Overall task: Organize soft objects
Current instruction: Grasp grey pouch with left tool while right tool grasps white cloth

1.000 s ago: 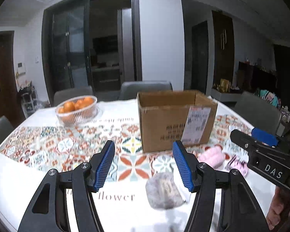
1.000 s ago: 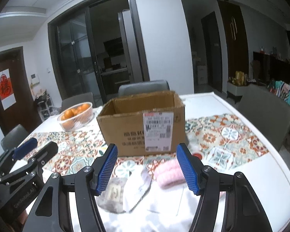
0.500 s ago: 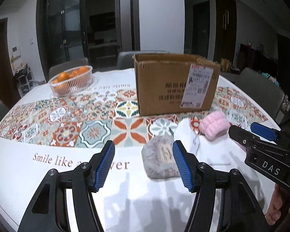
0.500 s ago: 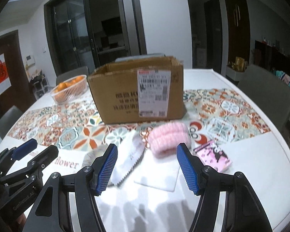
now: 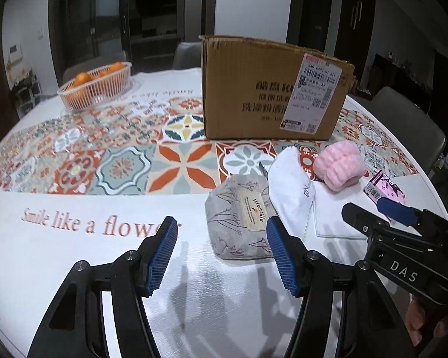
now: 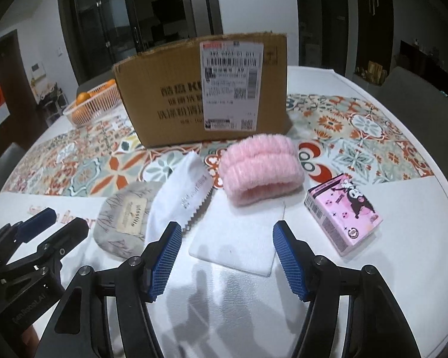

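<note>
Left gripper [image 5: 221, 256]: jaws spread wide, holding nothing, low over the white table [image 5: 74, 253]. The grey pouch [image 5: 239, 217] with a "lifestyle" label lies just ahead between the blue pads, nearer the right-hand one; contact cannot be determined.

Right gripper [image 6: 225, 258]: jaws likewise wide and empty. A flat white cloth [image 6: 239, 238] lies directly ahead of the gap. A second white cloth with a serrated edge [image 6: 182, 200] lies to its left, draped partly over the pouch [image 6: 122, 220].

The pink fluffy band [image 6: 259, 170] rests at the far edge of the flat cloth, just in front of the cardboard box [image 6: 170, 101]. A pink tissue pack [image 6: 343, 214] with a cartoon print lies apart to the right on bare table.

The box stands open-topped on the patterned tile runner [image 5: 119, 161], shipping label facing the cameras. Its interior is not visible.

A white basket of oranges [image 5: 95, 85] stands well apart at the far left. Grey chairs [image 5: 409, 128] surround the table.

The serrated cloth overlaps the pouch's right side.
</note>
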Demonstrator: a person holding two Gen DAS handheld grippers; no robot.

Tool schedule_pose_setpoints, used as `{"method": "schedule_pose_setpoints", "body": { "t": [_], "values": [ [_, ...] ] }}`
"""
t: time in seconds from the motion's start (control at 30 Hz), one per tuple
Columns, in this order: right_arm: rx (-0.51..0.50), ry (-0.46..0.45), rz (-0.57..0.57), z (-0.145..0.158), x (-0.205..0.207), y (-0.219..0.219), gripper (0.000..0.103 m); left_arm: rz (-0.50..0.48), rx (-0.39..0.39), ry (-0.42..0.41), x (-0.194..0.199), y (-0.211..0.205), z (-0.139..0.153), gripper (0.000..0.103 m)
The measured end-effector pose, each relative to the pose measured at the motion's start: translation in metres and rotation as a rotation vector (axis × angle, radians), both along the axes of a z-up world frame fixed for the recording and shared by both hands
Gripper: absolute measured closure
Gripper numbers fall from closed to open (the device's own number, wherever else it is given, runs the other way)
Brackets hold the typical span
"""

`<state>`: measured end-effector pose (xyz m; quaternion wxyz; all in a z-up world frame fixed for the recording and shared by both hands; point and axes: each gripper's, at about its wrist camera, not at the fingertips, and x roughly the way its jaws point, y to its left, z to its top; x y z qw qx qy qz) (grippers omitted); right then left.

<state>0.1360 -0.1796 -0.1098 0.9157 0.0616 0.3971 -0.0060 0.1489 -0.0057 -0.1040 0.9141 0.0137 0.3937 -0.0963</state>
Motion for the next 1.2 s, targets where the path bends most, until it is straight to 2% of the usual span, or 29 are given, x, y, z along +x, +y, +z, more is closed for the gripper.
{"method": "schedule_pose_setpoints", "body": {
  "t": [0.4,0.67,0.8,0.93,0.97,1.0,1.07,1.1,1.17,1.2],
  "values": [
    [0.016,0.094,-0.004,-0.025,0.021,-0.006,0.038,-0.013,0.016,0.059,0.023,-0.009,-0.019,0.042],
    [-0.037,0.108,0.010,-0.033,0.028,0.001,0.038,-0.014,0.008,0.101,0.035,-0.012,-0.029,0.043],
    [-0.092,0.109,0.025,-0.035,0.029,0.006,0.038,-0.020,0.010,0.119,0.038,-0.013,-0.034,0.053],
    [-0.093,0.099,0.026,-0.035,0.028,0.005,0.038,-0.032,0.012,0.122,0.036,-0.016,-0.037,0.063],
    [-0.093,0.098,0.025,-0.035,0.027,0.005,0.038,-0.029,0.022,0.115,0.035,-0.016,-0.036,0.069],
    [-0.092,0.097,0.024,-0.035,0.027,0.006,0.040,-0.029,0.029,0.111,0.035,-0.016,-0.036,0.073],
    [-0.092,0.089,0.034,-0.034,0.026,0.007,0.051,-0.031,0.028,0.107,0.034,-0.015,-0.035,0.079],
    [-0.092,0.085,0.040,-0.033,0.025,0.008,0.060,-0.029,0.027,0.104,0.034,-0.015,-0.034,0.082],
    [-0.093,0.080,0.057,-0.033,0.025,0.011,0.068,-0.026,0.024,0.102,0.033,-0.013,-0.033,0.086],
    [-0.092,0.078,0.063,-0.033,0.024,0.013,0.076,-0.027,0.017,0.102,0.033,-0.013,-0.033,0.088]
  ]
}}
